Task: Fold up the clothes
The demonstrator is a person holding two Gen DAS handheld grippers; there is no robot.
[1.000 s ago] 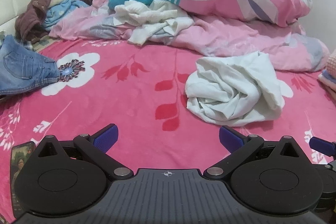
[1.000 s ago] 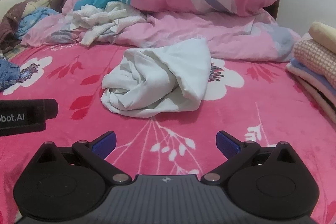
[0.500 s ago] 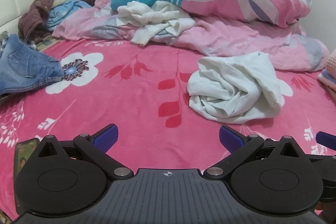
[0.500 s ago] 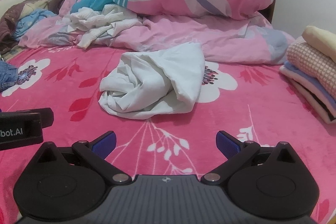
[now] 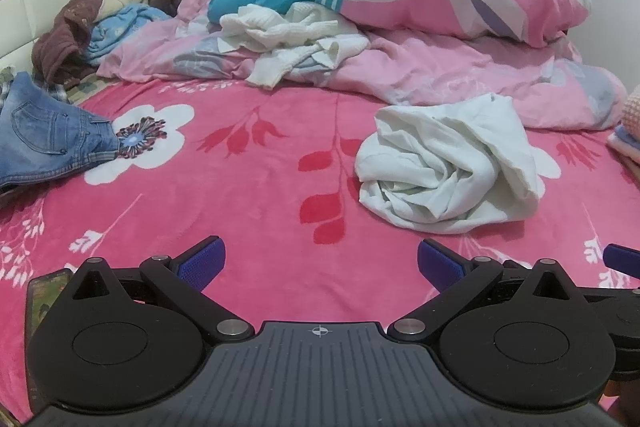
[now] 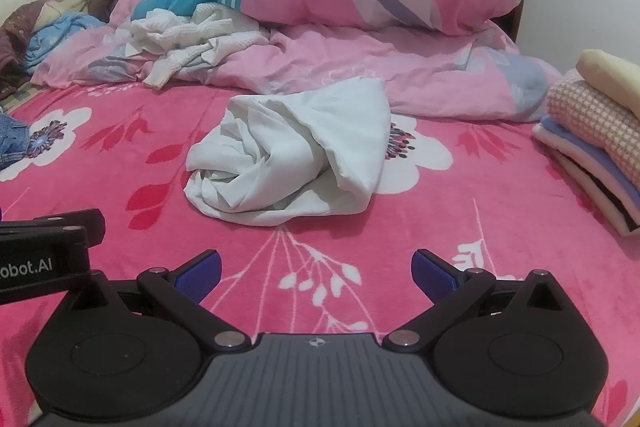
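White garment [image 5: 448, 167] lies crumpled; both grippers' jaws spread, empty.

Each gripper shows the same build from its own wrist camera. The left gripper [image 5: 320, 261] has a dark grey ribbed centre plate marked with a small white crosshair, flanked by two round black discs with shallow circular recesses. Black linkage bars run forward from silver pivot screws on the plate to the fingers [image 5: 202, 261], which carry blue textured pads. Triangular cut-outs sit above each disc, topped with small silver screws. The right gripper [image 6: 316, 269] matches it: grey ribbed plate, crosshair mark, black discs, silver screws, blue-padded fingers [image 6: 434, 273]. In the right wrist view, the left gripper's black side bears white lettering reading "obot.AI".
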